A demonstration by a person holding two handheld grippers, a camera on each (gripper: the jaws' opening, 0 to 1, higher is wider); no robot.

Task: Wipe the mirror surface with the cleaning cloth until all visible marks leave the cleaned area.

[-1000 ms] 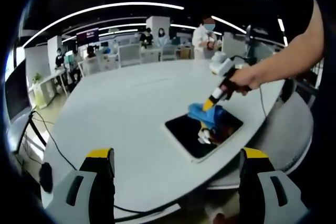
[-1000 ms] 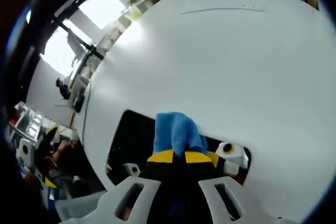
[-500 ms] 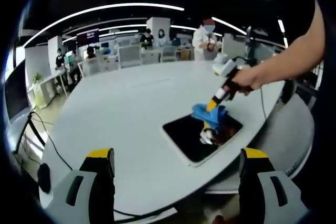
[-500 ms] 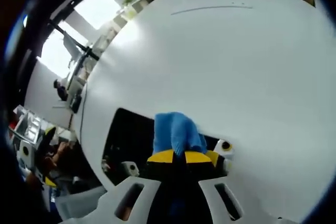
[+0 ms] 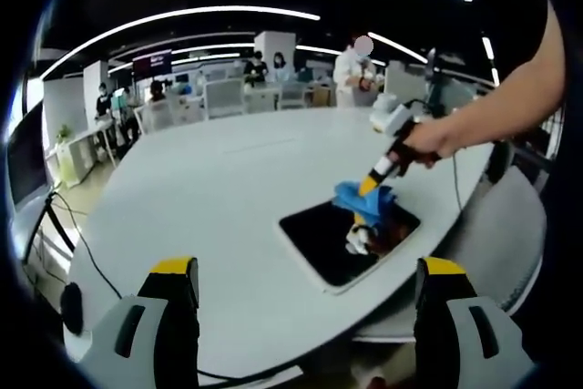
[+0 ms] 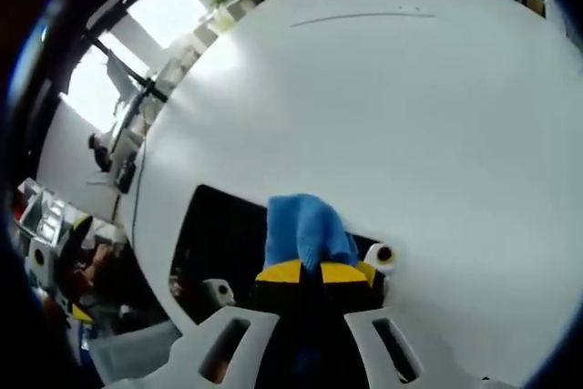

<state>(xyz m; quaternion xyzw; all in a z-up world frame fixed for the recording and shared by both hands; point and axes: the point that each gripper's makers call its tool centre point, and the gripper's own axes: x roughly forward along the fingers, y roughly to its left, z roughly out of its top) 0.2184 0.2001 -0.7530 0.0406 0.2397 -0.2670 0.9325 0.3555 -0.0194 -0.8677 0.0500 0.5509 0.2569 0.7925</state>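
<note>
A dark, frameless rectangular mirror (image 5: 328, 239) lies flat on the white table (image 5: 209, 198), near its right edge. A blue cleaning cloth (image 5: 362, 197) rests on the mirror's far corner, and my right gripper (image 5: 375, 178), held by a hand, is shut on it. In the right gripper view the cloth (image 6: 305, 230) bulges out past the closed yellow-tipped jaws of my right gripper (image 6: 314, 272) and presses on the mirror (image 6: 214, 234). My left gripper (image 5: 301, 284) hovers well short of the mirror, open, nothing between its fingers.
The big rounded table has a cable (image 5: 86, 243) trailing off its left side. Chairs (image 5: 223, 93) and several people stand at the far end of the room. A grey chair (image 5: 496, 216) sits beside the table's right edge.
The right gripper and cloth have slid slightly toward the mirror's far corner. The mirror sits a little differently in both views. The left gripper stays open.
</note>
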